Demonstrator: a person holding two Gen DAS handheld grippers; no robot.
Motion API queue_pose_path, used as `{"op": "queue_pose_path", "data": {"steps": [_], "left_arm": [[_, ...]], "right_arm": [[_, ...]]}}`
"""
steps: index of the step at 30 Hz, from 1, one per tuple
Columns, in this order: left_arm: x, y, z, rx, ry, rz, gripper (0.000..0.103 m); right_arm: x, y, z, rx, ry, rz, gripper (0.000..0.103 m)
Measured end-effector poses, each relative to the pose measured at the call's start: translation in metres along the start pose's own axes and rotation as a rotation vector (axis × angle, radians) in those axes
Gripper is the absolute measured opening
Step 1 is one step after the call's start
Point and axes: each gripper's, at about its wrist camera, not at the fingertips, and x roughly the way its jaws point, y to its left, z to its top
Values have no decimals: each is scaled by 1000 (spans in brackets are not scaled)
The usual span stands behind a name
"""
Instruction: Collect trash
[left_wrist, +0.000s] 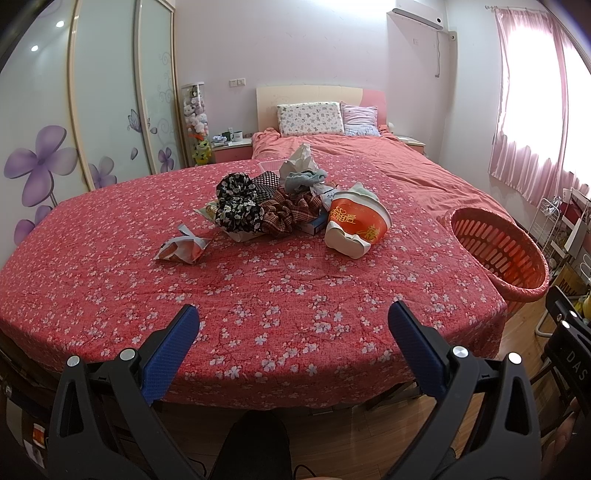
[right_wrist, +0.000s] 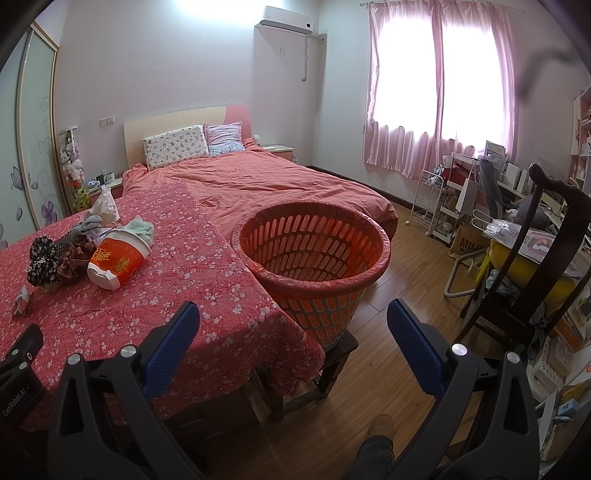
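Tongs: left, right spread wide, holding nothing.

Both wrist views face bed, sharing basket

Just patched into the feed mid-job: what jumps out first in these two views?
The heap of clutter in the middle of the flowered red cloth, with an orange instant-noodle cup on its side at the heap's right edge and a crumpled wrapper lying apart to the left. Next, the orange slatted basket on a stool at the cloth's right edge. Both the left claw and right claw are open, holding nothing.
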Motion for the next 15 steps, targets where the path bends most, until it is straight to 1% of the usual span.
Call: {"op": "queue_pose_path", "data": {"steps": [15], "left_arm": [[0, 0, 0, 0, 1, 1, 101]], "right_arm": [[-1, 0, 0, -7, -7, 7, 99]]}}
